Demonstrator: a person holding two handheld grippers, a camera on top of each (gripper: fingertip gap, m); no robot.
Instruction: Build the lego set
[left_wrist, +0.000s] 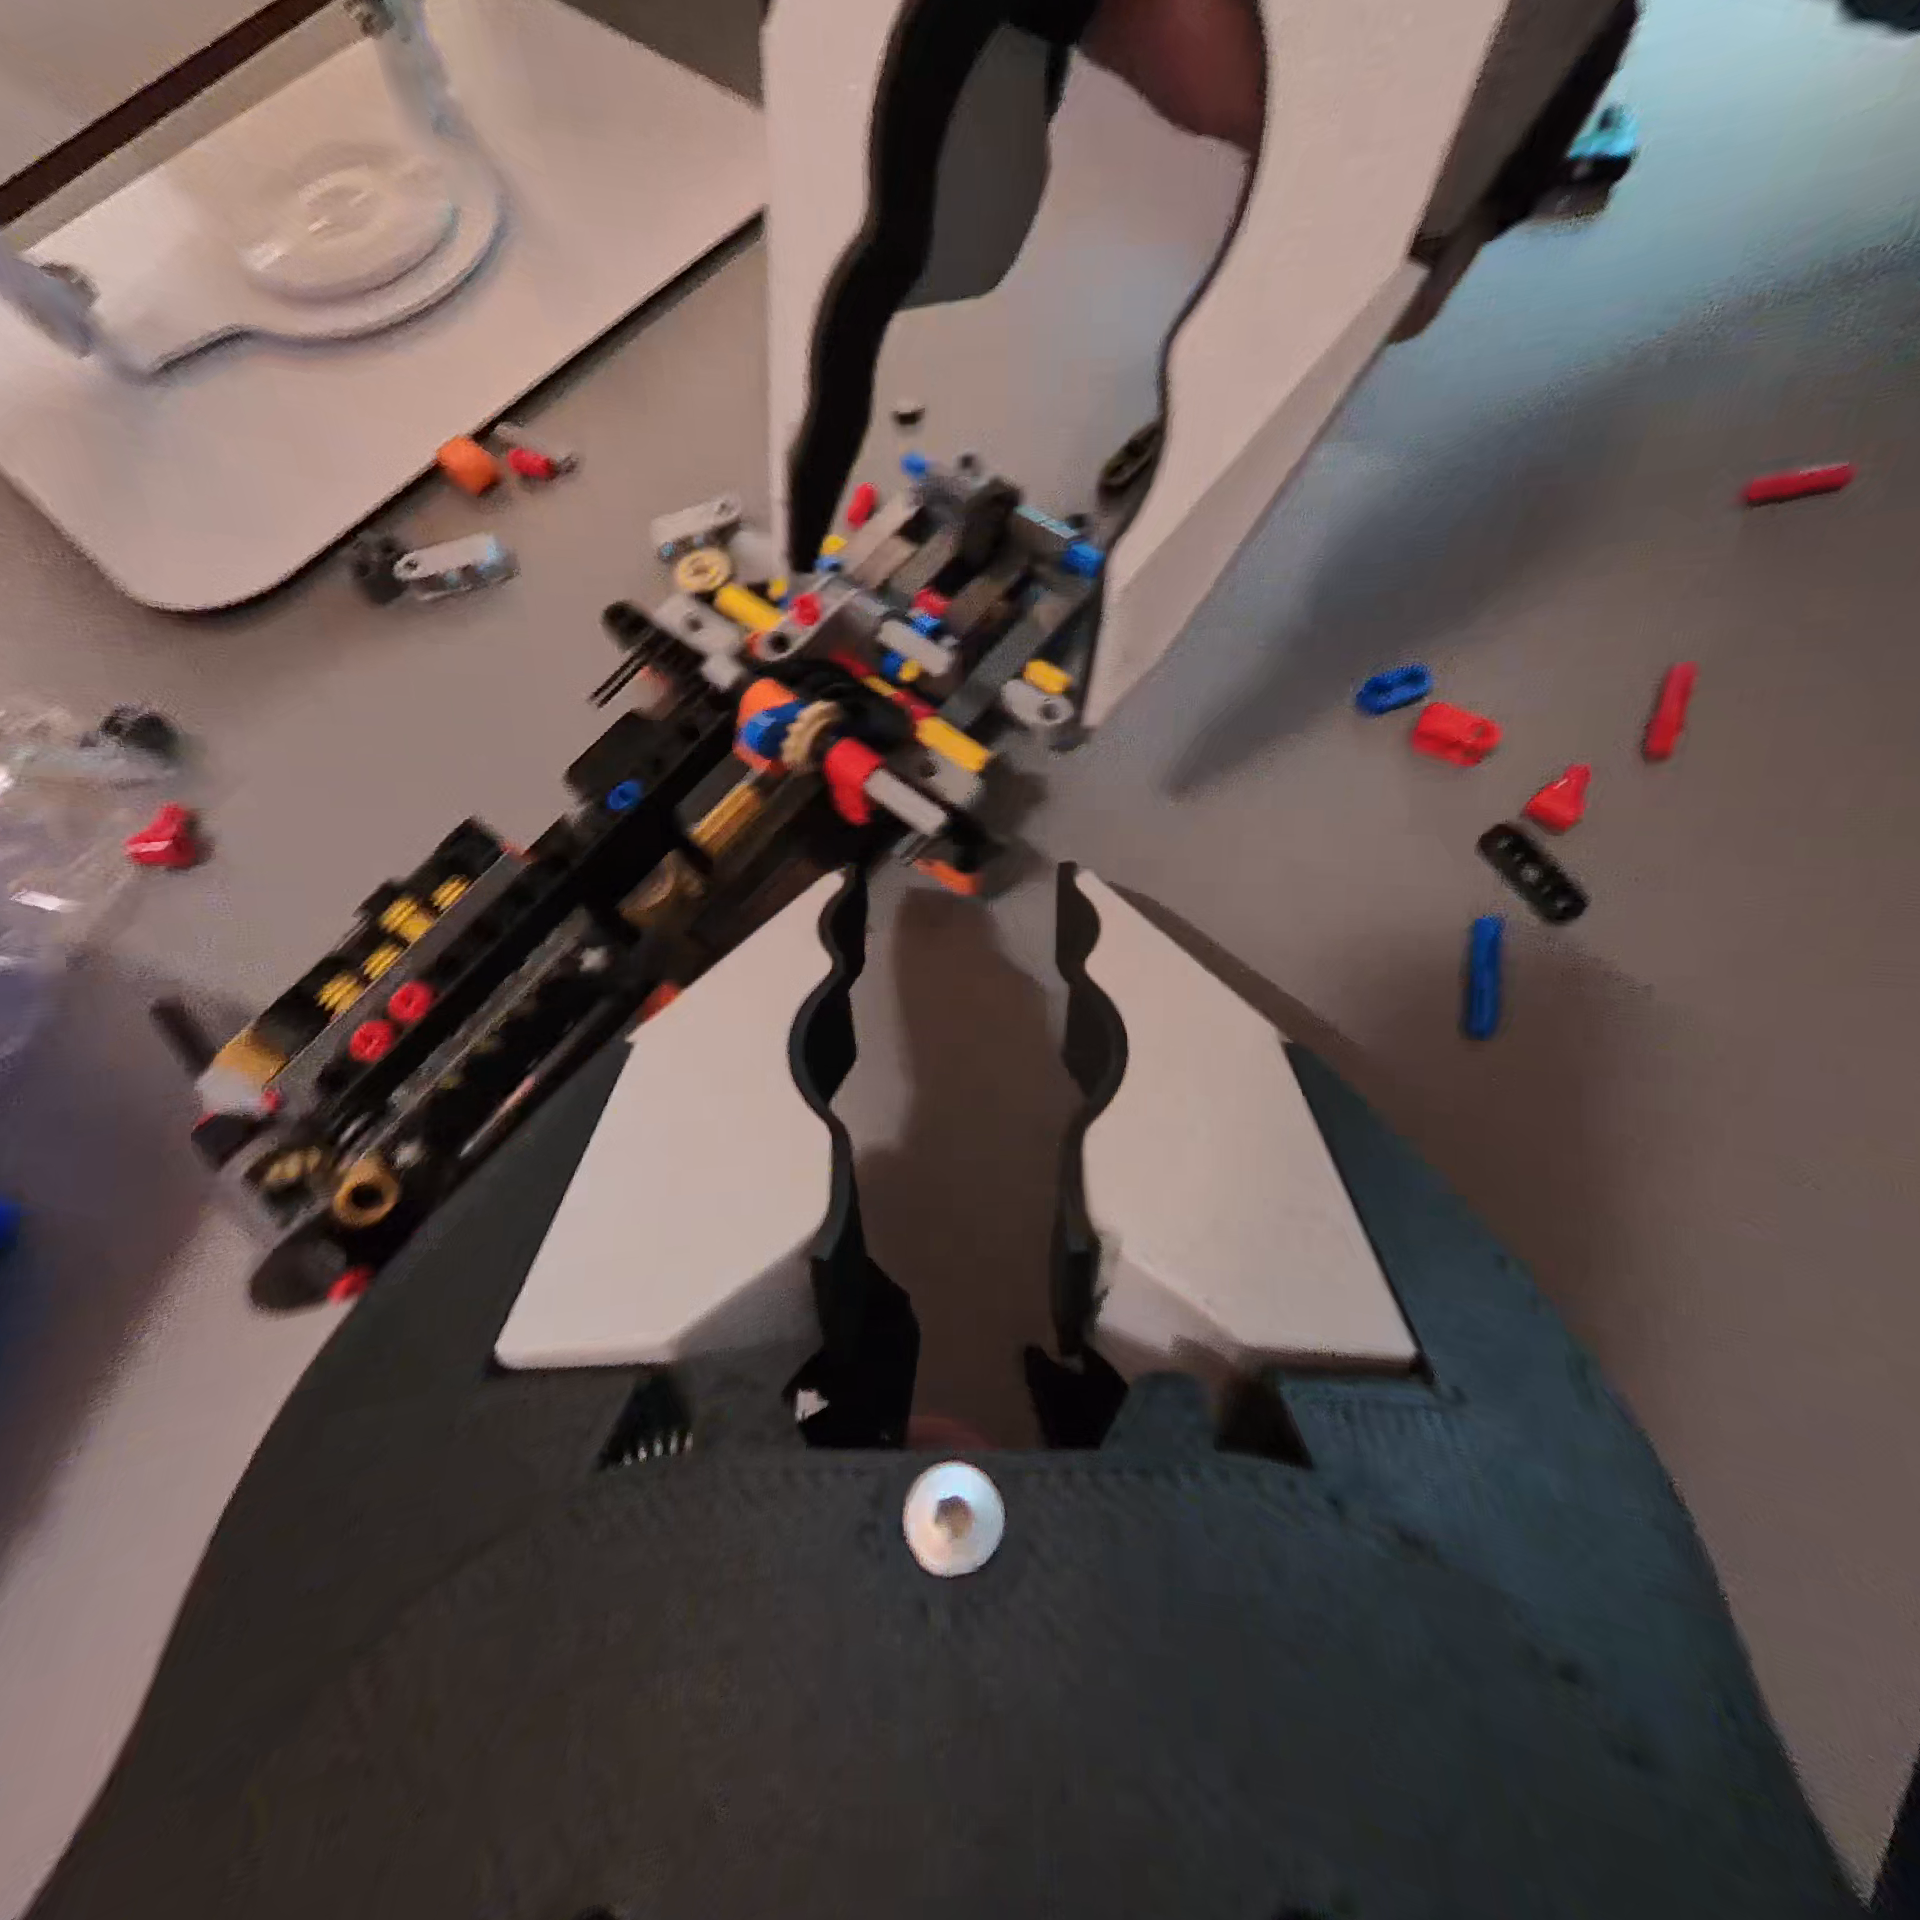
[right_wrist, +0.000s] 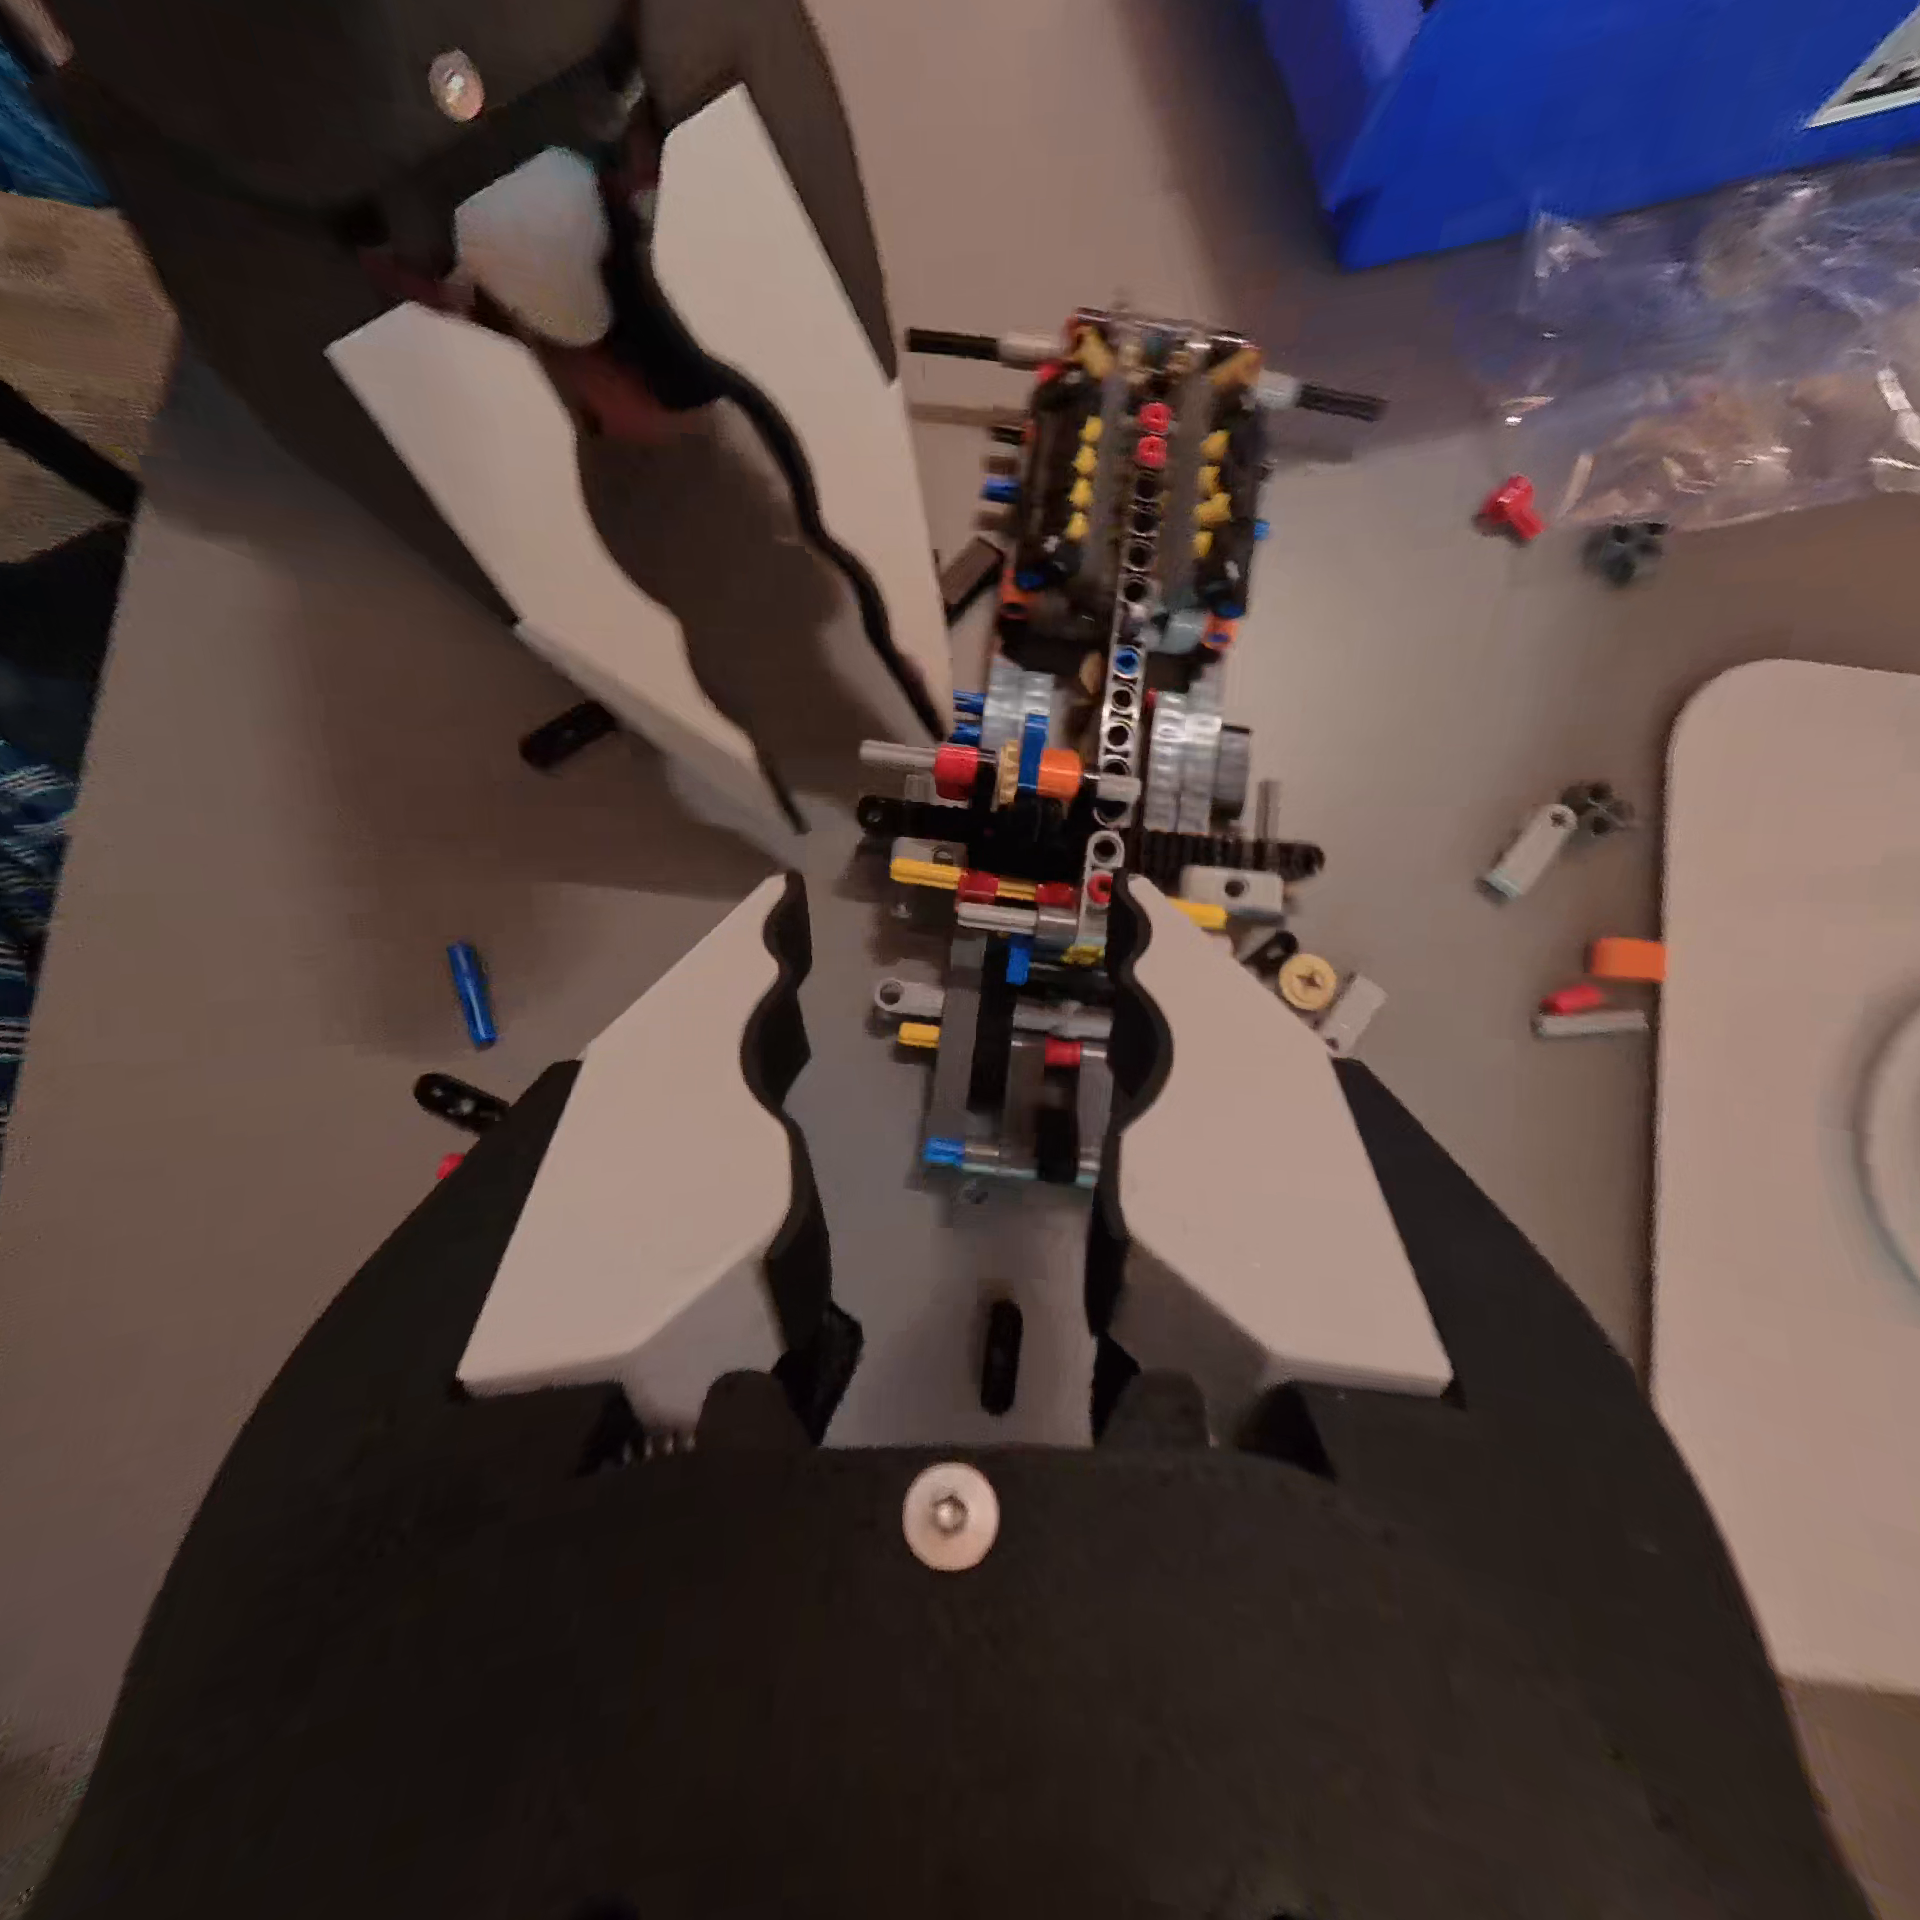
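Lego model (right_wrist: 1101, 748), a long half-built chassis, lies flat on the table (right_wrist: 1403, 727) with its long axis running straight away from the right gripper (right_wrist: 956, 904). That gripper's jaws stand apart and straddle the model's near end; whether the fingers (right_wrist: 1226, 1122) touch its sides I cannot tell, since the picture is blurred. The left gripper (left_wrist: 961, 883) comes in from the side, across the long axis, its jaws also apart and empty, its tips just beside the model's middle, where a red and orange cluster sits on a cross axle. I judge the right gripper the better placed to steady the model lengthwise and the left to work on the middle. Loose pieces lie scattered on the table: a blue pin (right_wrist: 473, 992) near the left, a red connector (right_wrist: 1509, 509) beside a plastic bag (right_wrist: 1714, 353) toward the far right corner, where a blue box (right_wrist: 1538, 114) stands.
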